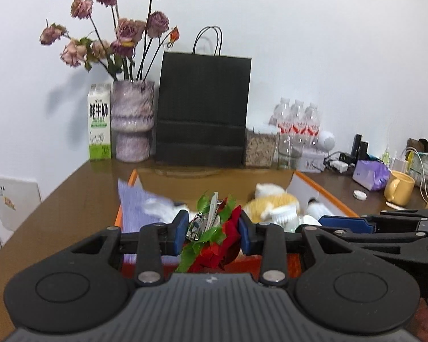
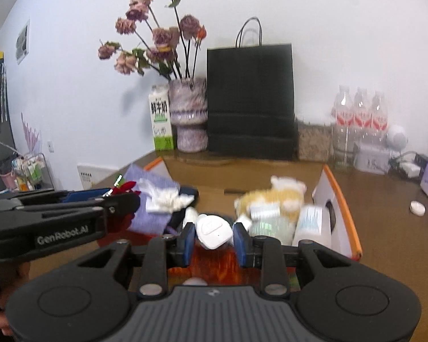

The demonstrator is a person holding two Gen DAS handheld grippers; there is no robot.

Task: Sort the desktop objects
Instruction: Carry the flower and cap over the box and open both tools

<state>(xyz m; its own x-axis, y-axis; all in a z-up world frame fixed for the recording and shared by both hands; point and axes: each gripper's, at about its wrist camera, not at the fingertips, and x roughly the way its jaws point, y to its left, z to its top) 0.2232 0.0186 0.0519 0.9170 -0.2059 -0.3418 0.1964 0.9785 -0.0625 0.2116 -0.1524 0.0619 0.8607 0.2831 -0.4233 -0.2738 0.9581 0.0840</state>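
We hold both items above the orange-rimmed box (image 2: 342,199): left gripper (image 1: 211,232) pinching the red flower hair clip (image 1: 214,239), right gripper (image 2: 213,239) pinching the white device (image 2: 214,232); next, carry each to its sorting place

White wall (image 1: 314,42) behind brown wooden table (image 1: 71,199); even light.

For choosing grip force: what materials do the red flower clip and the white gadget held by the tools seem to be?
Flower clip: apparently fabric petals and leaves, matte with frayed edges, on a shiny metal clip. White gadget: probably hard plastic, smooth with a slight gloss and rounded moulded corners. Blur leaves both uncertain.
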